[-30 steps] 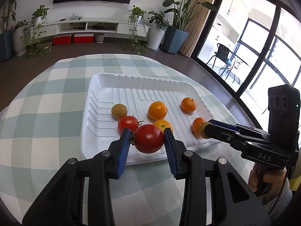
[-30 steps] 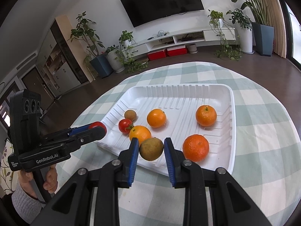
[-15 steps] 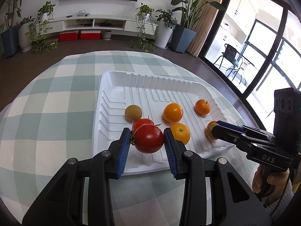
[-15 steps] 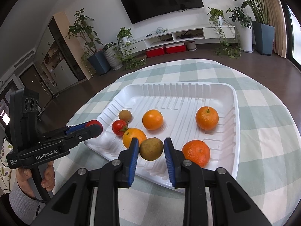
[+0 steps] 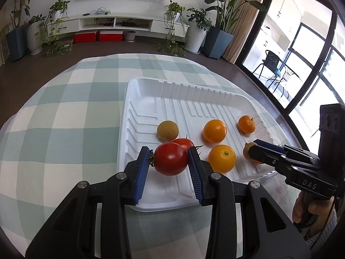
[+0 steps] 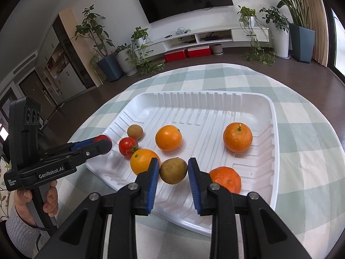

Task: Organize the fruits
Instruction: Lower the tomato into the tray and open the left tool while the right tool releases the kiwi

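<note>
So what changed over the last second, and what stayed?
Both tongs advanced over the white tray, carrying their fruit with them: left tongs gripping the red tomato, right tongs the brownish fruit. Neither grip changed, and the fruit lying in the tray kept their places.

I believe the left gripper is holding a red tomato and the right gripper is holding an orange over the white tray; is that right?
Not quite. The right gripper holds a brownish-green round fruit, not an orange, as the right wrist view shows. The left gripper does hold the red tomato over the white tray.
</note>
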A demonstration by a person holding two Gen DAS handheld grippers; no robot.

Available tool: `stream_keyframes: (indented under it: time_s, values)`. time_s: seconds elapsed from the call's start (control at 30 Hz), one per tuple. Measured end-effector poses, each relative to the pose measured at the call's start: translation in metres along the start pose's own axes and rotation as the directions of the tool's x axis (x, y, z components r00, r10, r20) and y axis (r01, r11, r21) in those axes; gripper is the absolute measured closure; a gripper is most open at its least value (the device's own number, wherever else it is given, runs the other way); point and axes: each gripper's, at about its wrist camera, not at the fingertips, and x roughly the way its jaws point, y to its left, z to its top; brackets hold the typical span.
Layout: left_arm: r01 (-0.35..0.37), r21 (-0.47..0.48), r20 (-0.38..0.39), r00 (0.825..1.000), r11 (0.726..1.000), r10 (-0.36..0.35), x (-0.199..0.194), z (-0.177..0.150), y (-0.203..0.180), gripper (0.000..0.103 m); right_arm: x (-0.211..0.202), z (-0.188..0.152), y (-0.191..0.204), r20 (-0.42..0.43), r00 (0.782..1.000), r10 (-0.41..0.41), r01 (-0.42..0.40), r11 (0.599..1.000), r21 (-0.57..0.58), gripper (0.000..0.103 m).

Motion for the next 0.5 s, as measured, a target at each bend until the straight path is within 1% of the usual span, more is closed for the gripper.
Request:
stream_keyframes:
  time_s: [0.5]
  values:
    - [-0.03, -0.016, -0.003, 1.0, 0.999, 0.03, 0.008, -0.001, 0.007, 0.068, 0.013, 0.001, 0.0, -0.009, 1.0, -0.026, 0.026, 0.999, -0.021, 0.073]
